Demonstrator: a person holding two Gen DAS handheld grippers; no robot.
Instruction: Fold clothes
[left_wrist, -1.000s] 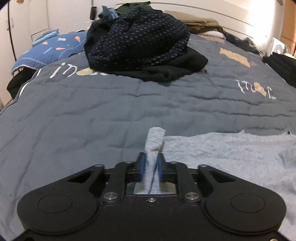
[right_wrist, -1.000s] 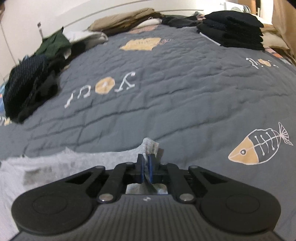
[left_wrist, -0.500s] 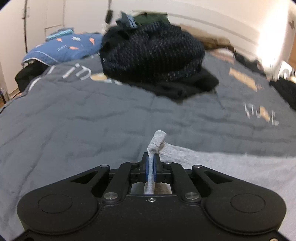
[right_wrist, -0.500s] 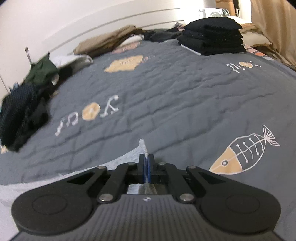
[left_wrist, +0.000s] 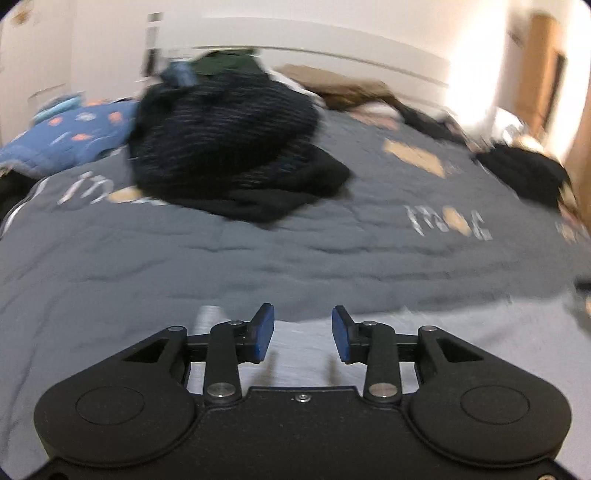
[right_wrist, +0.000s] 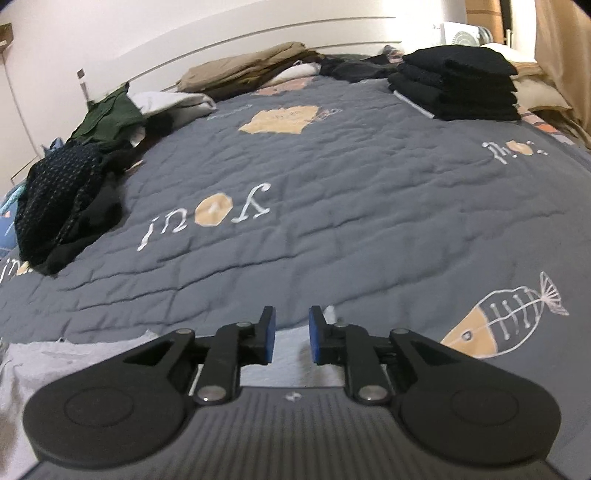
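Note:
A light grey garment (left_wrist: 480, 332) lies flat on the dark grey quilt (left_wrist: 184, 266), its far edge just beyond both grippers. My left gripper (left_wrist: 303, 334) hangs open over that edge, nothing between its blue pads. The left wrist view is blurred by motion. In the right wrist view the same grey garment (right_wrist: 55, 358) spreads to the left and under the tool. My right gripper (right_wrist: 291, 334) is open above the cloth's edge, its fingers empty.
A heap of dark unfolded clothes (left_wrist: 229, 147) sits at the back left, seen again as a dark heap (right_wrist: 62, 206). A folded black stack (right_wrist: 454, 85) stands at the back right, tan and white clothes (right_wrist: 251, 70) along the headboard. A blue pillow (left_wrist: 74, 136) lies far left.
Both grippers were shut on the grey garment's edge; now both have opened and the cloth has dropped flat onto the quilt. The left view swung a little rightward.

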